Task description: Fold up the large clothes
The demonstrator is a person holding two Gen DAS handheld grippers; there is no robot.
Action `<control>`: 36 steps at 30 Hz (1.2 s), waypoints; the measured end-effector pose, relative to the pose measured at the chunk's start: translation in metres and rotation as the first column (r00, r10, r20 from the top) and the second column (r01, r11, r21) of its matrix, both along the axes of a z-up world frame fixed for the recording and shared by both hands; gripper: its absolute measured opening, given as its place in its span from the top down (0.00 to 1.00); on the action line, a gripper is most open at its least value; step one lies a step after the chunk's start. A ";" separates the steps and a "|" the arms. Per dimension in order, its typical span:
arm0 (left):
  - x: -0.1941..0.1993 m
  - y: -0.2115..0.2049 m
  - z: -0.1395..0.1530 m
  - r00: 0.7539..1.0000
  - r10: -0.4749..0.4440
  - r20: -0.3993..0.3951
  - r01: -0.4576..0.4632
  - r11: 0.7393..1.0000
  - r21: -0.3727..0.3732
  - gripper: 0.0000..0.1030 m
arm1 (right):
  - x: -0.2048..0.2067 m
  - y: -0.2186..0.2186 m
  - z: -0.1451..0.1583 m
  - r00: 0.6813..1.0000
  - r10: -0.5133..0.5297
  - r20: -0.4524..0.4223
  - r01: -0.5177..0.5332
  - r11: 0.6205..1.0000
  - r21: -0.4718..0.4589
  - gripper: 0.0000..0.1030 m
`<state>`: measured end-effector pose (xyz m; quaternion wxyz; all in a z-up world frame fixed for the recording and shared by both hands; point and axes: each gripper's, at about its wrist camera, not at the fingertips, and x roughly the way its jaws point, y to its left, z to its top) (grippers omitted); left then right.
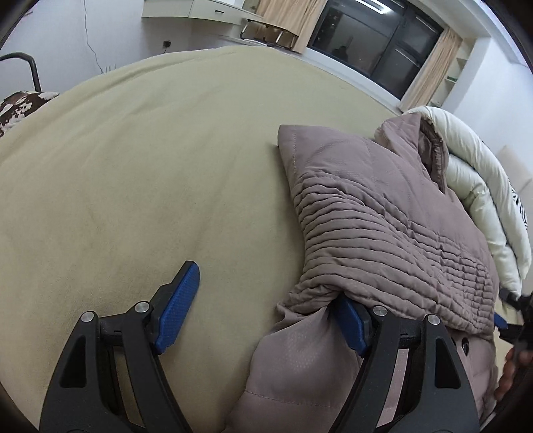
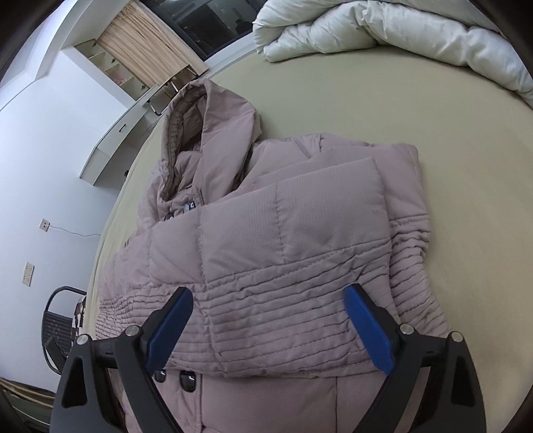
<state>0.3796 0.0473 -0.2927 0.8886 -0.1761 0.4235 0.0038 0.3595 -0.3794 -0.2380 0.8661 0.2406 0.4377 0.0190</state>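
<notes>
A mauve quilted hooded coat (image 2: pixel 283 239) lies on the beige bed (image 2: pixel 433 140), its sleeves folded across the front and its hood (image 2: pixel 200 133) toward the far left. In the left wrist view the coat (image 1: pixel 383 216) fills the right side. My left gripper (image 1: pixel 263 299) is open at the coat's left edge, with its right finger tucked under a fold and its left finger over bare bed. My right gripper (image 2: pixel 269 319) is open, its fingers spread over the ribbed waist of the coat.
A white duvet (image 2: pixel 383 30) is bunched at the far end of the bed, also showing in the left wrist view (image 1: pixel 473 186). A black chair (image 2: pixel 58 319) stands by the wall at left. Bare beige sheet (image 1: pixel 150 160) spreads left of the coat.
</notes>
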 end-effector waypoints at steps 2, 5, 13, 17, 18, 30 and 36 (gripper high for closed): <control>0.000 0.000 0.001 1.000 -0.002 -0.001 0.002 1.000 -0.003 0.26 | -0.001 0.016 -0.001 0.998 0.064 -0.010 -0.065 0.989 -0.134 0.07; -0.014 -0.003 0.017 0.999 -0.012 -0.034 0.012 1.000 0.008 0.28 | -0.003 0.026 0.014 0.996 0.077 -0.046 -0.085 0.974 -0.209 0.10; -0.039 -0.051 0.092 0.980 -0.128 0.154 0.104 0.982 0.156 0.28 | -0.004 0.018 0.038 0.997 0.050 0.057 -0.039 0.982 -0.183 0.20; 0.029 -0.081 0.071 0.977 -0.204 0.066 0.182 0.950 0.253 0.28 | 0.002 0.028 -0.004 0.996 0.091 -0.004 -0.089 0.960 -0.265 0.17; 0.047 -0.084 0.050 0.978 -0.207 -0.013 0.204 0.946 0.251 0.28 | 0.002 0.034 -0.004 0.994 0.104 -0.013 -0.103 0.949 -0.299 0.15; 0.117 -0.110 0.099 0.959 -0.276 0.064 0.258 0.944 0.204 0.24 | 0.077 -0.038 0.071 0.993 0.027 0.115 -0.026 1.000 -0.011 0.08; 0.251 -0.218 0.127 0.927 -0.374 0.039 0.352 0.900 0.259 0.23 | 0.155 -0.068 0.078 0.990 -0.048 0.135 0.034 0.994 0.107 0.04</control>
